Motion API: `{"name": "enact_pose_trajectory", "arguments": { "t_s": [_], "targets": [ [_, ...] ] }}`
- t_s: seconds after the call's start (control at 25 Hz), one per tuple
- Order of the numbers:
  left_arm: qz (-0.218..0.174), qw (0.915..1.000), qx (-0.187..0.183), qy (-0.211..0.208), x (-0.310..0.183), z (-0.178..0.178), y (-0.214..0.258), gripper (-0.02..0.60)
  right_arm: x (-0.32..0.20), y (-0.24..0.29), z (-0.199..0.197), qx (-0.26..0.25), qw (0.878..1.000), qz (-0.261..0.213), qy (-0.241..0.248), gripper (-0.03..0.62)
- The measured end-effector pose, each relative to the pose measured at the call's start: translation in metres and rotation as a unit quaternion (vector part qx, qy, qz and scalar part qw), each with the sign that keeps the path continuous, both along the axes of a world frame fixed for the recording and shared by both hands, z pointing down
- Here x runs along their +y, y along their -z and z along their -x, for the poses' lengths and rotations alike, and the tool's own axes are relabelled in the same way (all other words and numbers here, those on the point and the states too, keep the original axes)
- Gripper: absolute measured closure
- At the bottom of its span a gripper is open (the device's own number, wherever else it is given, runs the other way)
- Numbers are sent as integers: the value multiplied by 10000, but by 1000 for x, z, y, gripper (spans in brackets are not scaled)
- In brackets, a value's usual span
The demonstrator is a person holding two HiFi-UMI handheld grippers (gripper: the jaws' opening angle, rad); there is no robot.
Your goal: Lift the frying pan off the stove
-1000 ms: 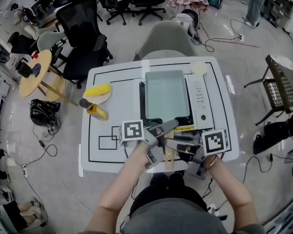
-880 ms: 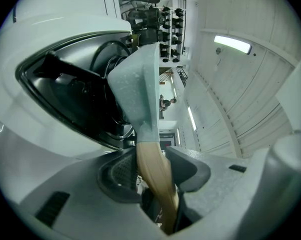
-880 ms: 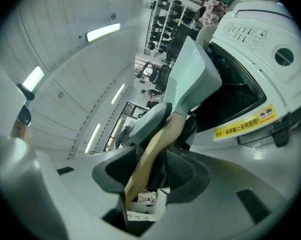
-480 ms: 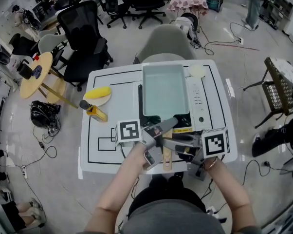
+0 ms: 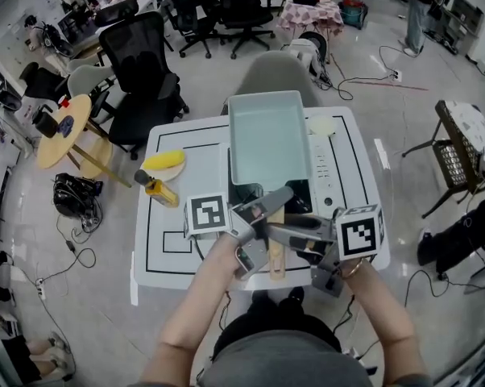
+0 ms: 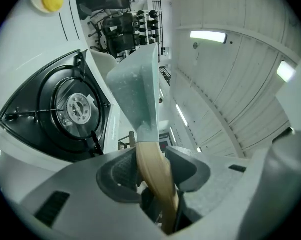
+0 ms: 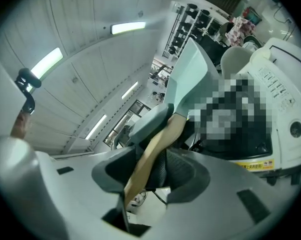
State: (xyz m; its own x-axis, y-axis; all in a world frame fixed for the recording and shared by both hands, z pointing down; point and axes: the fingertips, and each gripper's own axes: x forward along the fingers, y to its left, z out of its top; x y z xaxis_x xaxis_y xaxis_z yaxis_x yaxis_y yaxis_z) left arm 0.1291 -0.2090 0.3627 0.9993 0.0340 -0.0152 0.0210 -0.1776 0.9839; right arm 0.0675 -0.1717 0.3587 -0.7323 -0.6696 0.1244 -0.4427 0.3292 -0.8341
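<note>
The frying pan (image 5: 271, 139) is a pale green rectangular pan with a wooden handle (image 5: 276, 252). It hangs tilted above the stove (image 5: 339, 176), apart from it, and the black burner (image 6: 75, 109) under it shows bare. My left gripper (image 5: 267, 210) is shut on the handle (image 6: 153, 166) from the left. My right gripper (image 5: 289, 234) is shut on the same handle (image 7: 150, 154) from the right, just behind the left one. In the left gripper view the pan (image 6: 135, 94) rises away from the jaws, and the pan (image 7: 188, 79) does the same in the right gripper view.
On the table's left stand a plate with a yellow item (image 5: 163, 162) and a small bottle (image 5: 155, 187). A small white dish (image 5: 323, 125) lies at the back right. A grey chair (image 5: 279, 75) stands behind the table, office chairs (image 5: 142, 63) and a round wooden table (image 5: 61, 131) farther left.
The pan has risen off the stove and moved away from me with both grippers on its handle. The burner under it has come into sight.
</note>
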Motion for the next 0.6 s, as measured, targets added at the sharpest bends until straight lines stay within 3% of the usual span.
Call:
{"name": "enact_pose_trajectory", "arguments": {
  "t_s": [0.6],
  "targets": [
    [-325, 9994, 108, 54, 7, -1, 30, 423, 7, 25, -1, 85, 9991, -412, 22, 404]
  ]
}}
